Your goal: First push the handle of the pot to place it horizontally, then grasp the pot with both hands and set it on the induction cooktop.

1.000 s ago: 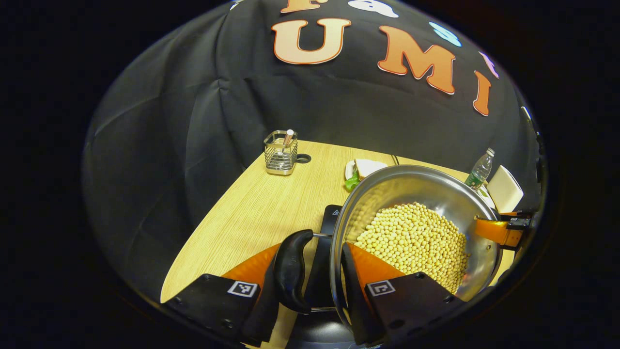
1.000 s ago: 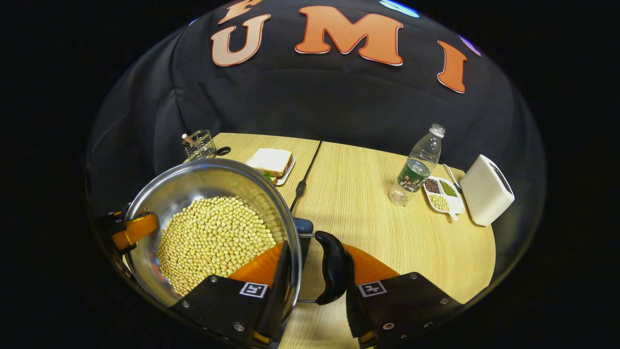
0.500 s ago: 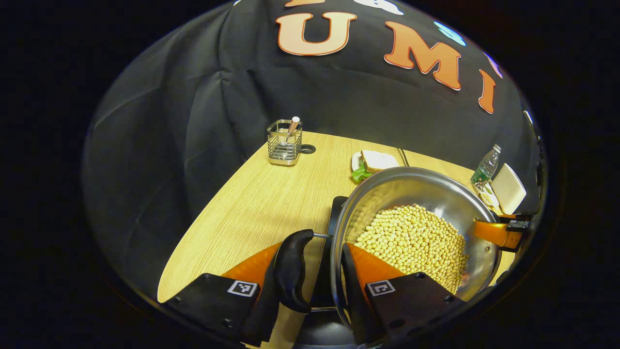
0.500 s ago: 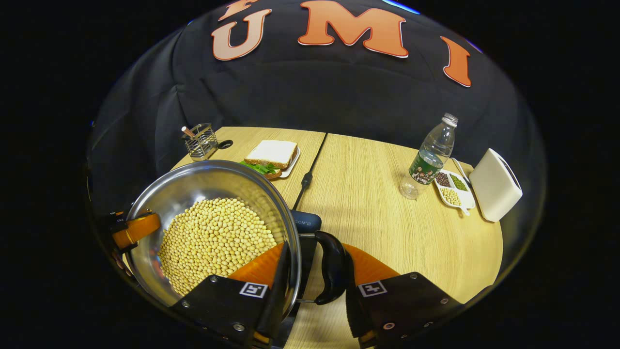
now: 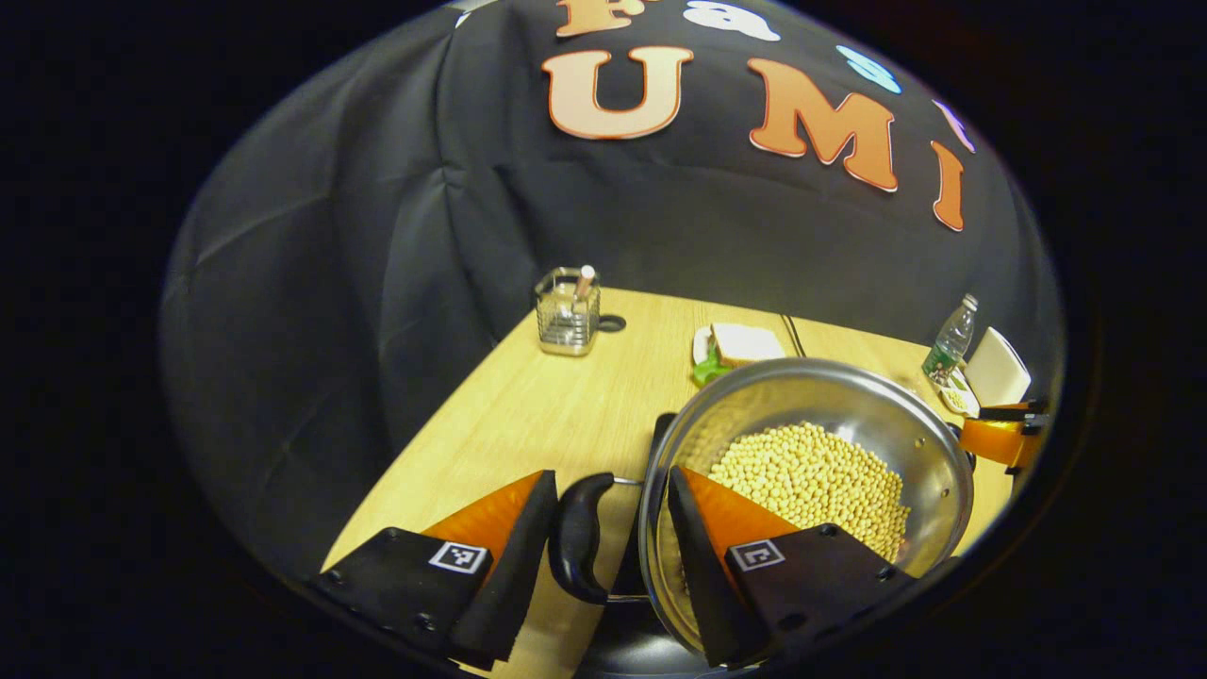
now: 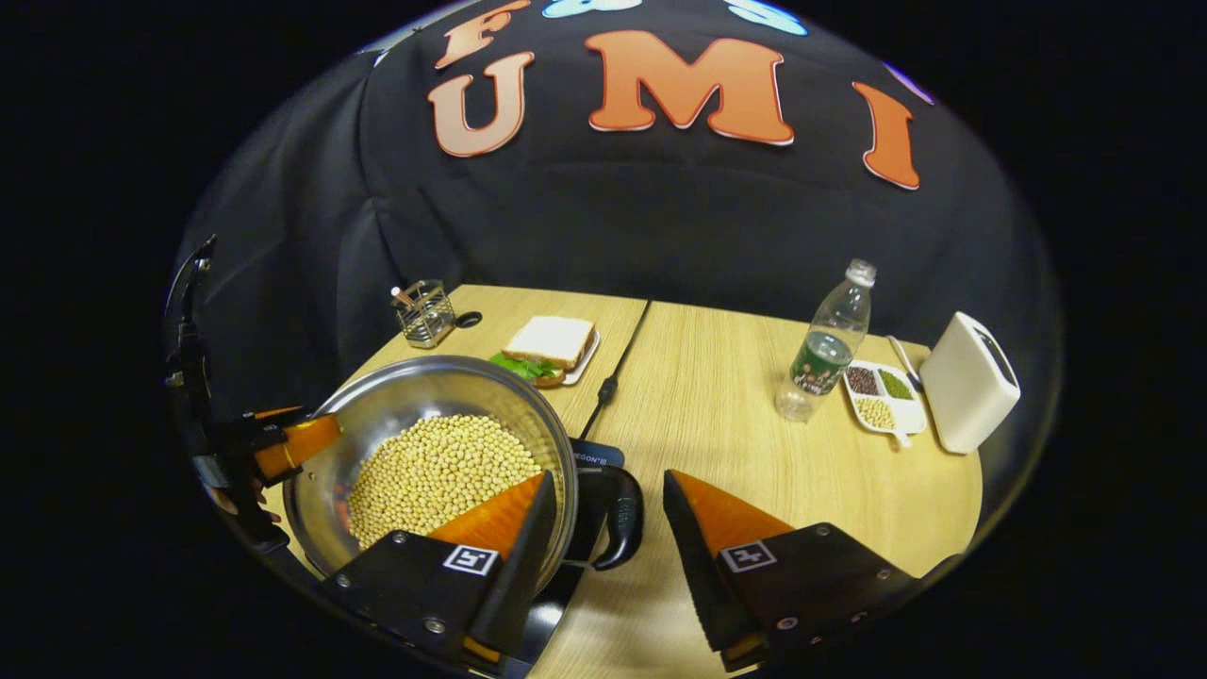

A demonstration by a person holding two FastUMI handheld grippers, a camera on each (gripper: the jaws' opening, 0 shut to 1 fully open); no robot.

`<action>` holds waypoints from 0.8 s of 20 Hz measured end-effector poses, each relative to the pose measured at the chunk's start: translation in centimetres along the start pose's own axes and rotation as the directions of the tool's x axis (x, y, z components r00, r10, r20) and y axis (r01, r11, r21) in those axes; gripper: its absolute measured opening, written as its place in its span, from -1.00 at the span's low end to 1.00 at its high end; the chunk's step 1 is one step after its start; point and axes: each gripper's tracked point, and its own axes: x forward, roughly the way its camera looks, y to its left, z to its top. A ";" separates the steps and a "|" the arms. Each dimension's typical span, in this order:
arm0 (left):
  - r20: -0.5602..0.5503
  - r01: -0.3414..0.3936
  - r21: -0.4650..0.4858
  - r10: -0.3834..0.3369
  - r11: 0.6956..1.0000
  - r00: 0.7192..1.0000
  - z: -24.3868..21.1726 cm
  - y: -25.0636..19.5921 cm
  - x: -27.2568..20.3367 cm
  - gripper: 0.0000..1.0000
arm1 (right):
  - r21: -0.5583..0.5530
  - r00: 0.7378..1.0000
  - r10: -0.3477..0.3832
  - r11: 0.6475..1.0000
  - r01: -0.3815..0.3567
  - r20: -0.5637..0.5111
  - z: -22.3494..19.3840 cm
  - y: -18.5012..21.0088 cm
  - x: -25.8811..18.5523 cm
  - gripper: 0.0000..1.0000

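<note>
- A pale wooden table (image 6: 754, 443) stands before the black cloth wall of the booth; a dark cord (image 6: 618, 363) runs across it toward 12 o'clock.
- In the right gripper view, at 9 o'clock, the left gripper (image 6: 283, 443) is seen from afar at the pot's far rim.
- The steel pot (image 6: 415, 405), heaped with yellow soybeans (image 6: 438, 467), sits on the black induction cooktop (image 6: 589, 457) at 7 o'clock of that view.
- A wire holder (image 6: 424, 311) with a stick in it stands at 11 o'clock; just to its right a sandwich (image 6: 552, 339) with green leaves lies on a small plate.
- The pot's black side handle (image 6: 618, 519) lies level in the gap of the right gripper (image 6: 603, 490), whose fingers are spread wide and apart from the handle.
- A clear water bottle (image 6: 830, 344) stands at 2 o'clock, beside a white divided dish (image 6: 882, 396) of beans and a white box (image 6: 967, 382).
- In the left gripper view, the left gripper (image 5: 608, 486) is likewise spread wide: the other black handle (image 5: 575, 538) sits free between its fingers, one finger reaching over the pot (image 5: 849, 396) rim.
</note>
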 end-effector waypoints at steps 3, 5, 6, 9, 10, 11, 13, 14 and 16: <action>0.100 0.002 0.020 -0.004 1.000 0.995 3.6 -0.6 -3.3 0.64 | -0.037 0.998 0.006 0.999 -0.004 0.067 2.3 -2.1 -3.8 0.55; 0.185 -0.003 0.026 -0.002 1.000 0.983 6.4 -0.8 -5.9 0.65 | -0.049 0.990 -0.028 0.998 0.035 0.138 4.0 -4.0 -6.6 0.62; 0.225 -0.007 0.034 -0.001 0.999 0.974 7.7 -1.1 -7.2 0.65 | -0.049 0.984 -0.043 0.997 0.053 0.175 4.7 -4.9 -8.0 0.63; 0.319 -0.008 0.051 -0.009 0.999 0.948 11.5 -2.8 -11.5 0.65 | -0.032 0.961 -0.065 0.997 0.077 0.270 7.1 -7.0 -12.1 0.68; 0.345 0.000 0.053 -0.018 0.999 0.939 12.7 -3.6 -12.8 0.68 | -0.028 0.951 -0.073 0.996 0.086 0.299 7.6 -7.6 -13.7 0.70; 0.368 0.009 0.052 -0.028 0.999 0.929 13.7 -4.5 -14.1 0.75 | -0.030 0.941 -0.079 0.995 0.094 0.330 8.3 -8.3 -15.5 0.71; 0.417 0.043 0.051 -0.060 0.998 0.907 16.2 -6.3 -17.0 0.87 | -0.032 0.916 -0.083 0.994 0.103 0.392 9.8 -9.4 -19.1 0.76; 0.446 0.067 0.052 -0.083 0.996 0.891 17.5 -7.2 -18.7 0.87 | -0.032 0.901 -0.064 0.996 0.086 0.429 10.6 -9.3 -21.1 0.79; 0.508 0.099 0.055 -0.113 0.994 0.854 19.8 -8.6 -22.7 0.87 | -0.018 0.863 -0.042 0.998 0.059 0.504 12.3 -9.5 -24.7 0.85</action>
